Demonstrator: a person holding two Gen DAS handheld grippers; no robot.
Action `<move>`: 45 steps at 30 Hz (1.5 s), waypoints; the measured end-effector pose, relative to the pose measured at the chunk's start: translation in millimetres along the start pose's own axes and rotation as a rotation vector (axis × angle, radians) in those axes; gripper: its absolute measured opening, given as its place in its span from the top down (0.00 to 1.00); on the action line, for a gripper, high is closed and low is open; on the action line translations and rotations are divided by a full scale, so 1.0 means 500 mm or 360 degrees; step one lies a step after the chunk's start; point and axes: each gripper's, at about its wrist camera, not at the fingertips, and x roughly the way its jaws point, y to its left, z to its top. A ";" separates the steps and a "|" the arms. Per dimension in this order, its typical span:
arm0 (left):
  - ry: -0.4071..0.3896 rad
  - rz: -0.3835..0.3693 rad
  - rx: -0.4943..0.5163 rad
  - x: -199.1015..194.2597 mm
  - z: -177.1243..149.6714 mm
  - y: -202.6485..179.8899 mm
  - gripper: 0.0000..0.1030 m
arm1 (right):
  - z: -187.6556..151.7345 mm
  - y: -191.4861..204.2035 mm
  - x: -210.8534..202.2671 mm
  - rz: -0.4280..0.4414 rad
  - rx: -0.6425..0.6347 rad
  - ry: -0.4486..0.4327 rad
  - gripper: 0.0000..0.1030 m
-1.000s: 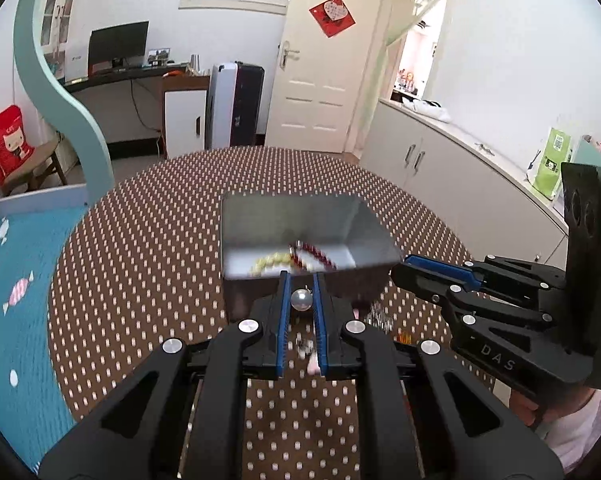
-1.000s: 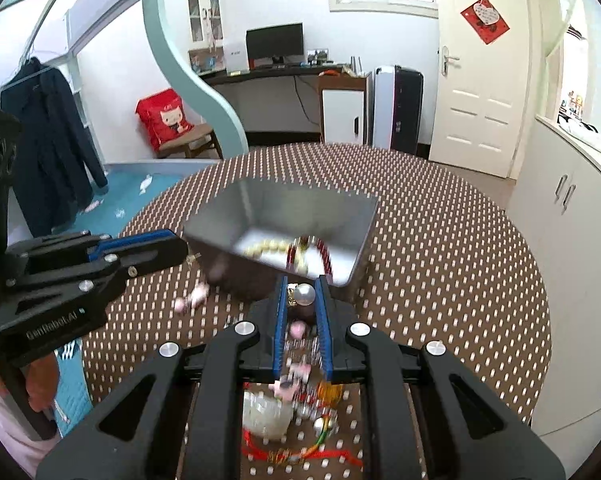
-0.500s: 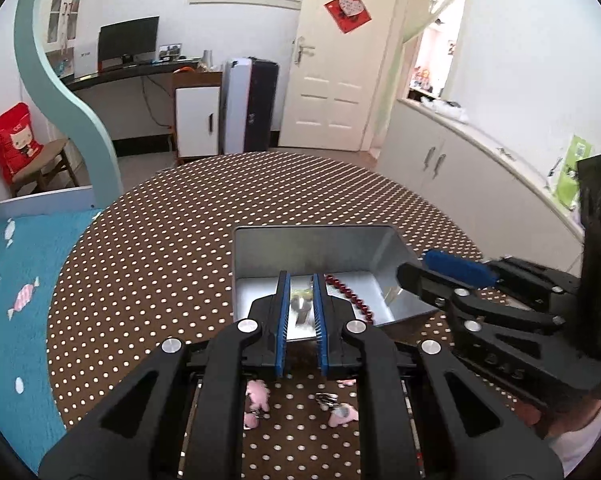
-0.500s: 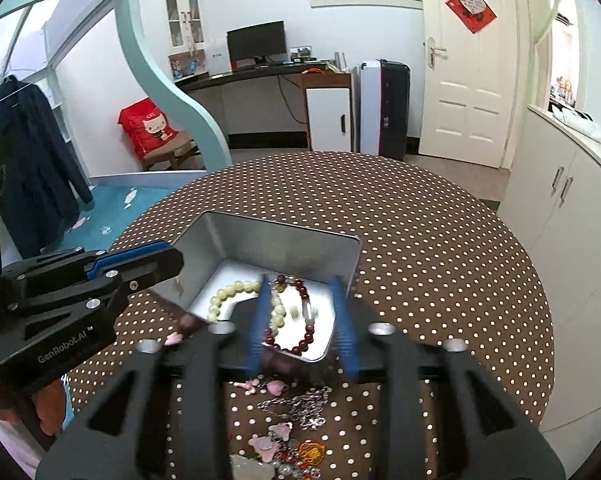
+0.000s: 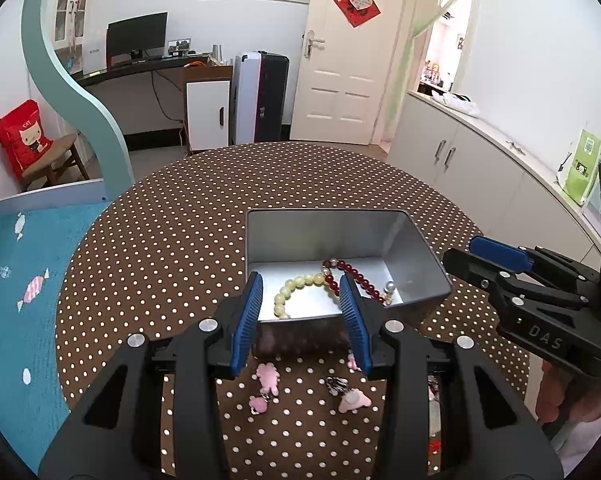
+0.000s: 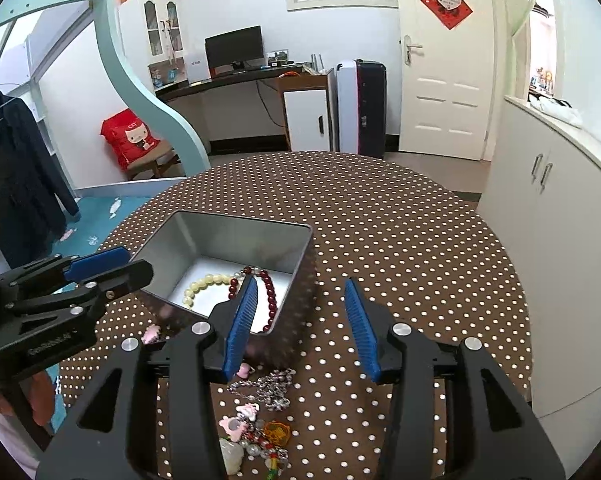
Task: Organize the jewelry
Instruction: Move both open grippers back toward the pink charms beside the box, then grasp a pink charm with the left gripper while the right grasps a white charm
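**Both claws open over the jewelry tin**

The rectangular silver metal tin [image 5: 342, 240] stands on the round counter covered in brown cloth with white dots [image 5: 160, 248], toward the near edge. Inside it, on the tin floor, lie a pale yellow bead bracelet [image 5: 296, 290], a dark red bead bracelet [image 5: 354, 276] and a small pearl earring [image 5: 389, 288]. The two bracelets touch where their ends meet near the back of the tin floor; the earring sits beside the red beads at the right.

The left claw [image 5: 302, 312] is spread wide, its blue-padded fingers [image 5: 247, 316] apart over the tin's near wall, gripping nothing. The right claw [image 6: 302, 324] is likewise spread wide and holds nothing; its left finger overlaps the tin's near right corner in the right wrist view, its right finger is over bare cloth.

Loose items remain on the counter between the tin and the near edge: pink charm pieces [image 5: 266, 378], a silver chain [image 6: 270, 390], a small orange ornament [image 6: 276, 432] and a pale stone pendant [image 6: 230, 454]. The chain lies just in front of the tin; the others lie nearer the edge, clustered together.
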 end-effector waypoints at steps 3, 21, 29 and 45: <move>-0.0007 0.0014 0.0005 -0.013 -0.007 -0.002 0.60 | -0.006 -0.001 -0.013 0.0009 0.0006 -0.0014 0.58; -0.0028 0.0173 -0.0015 -0.077 -0.108 0.052 0.34 | -0.097 0.108 -0.019 0.0160 -0.0206 0.0059 0.36; 0.0037 0.0213 -0.0013 -0.071 -0.148 0.089 0.34 | -0.117 0.153 0.036 0.0203 -0.0295 0.0191 0.45; 0.0116 0.0132 -0.0028 -0.027 -0.158 0.106 0.37 | -0.134 0.159 0.070 0.0167 -0.0315 0.0241 0.78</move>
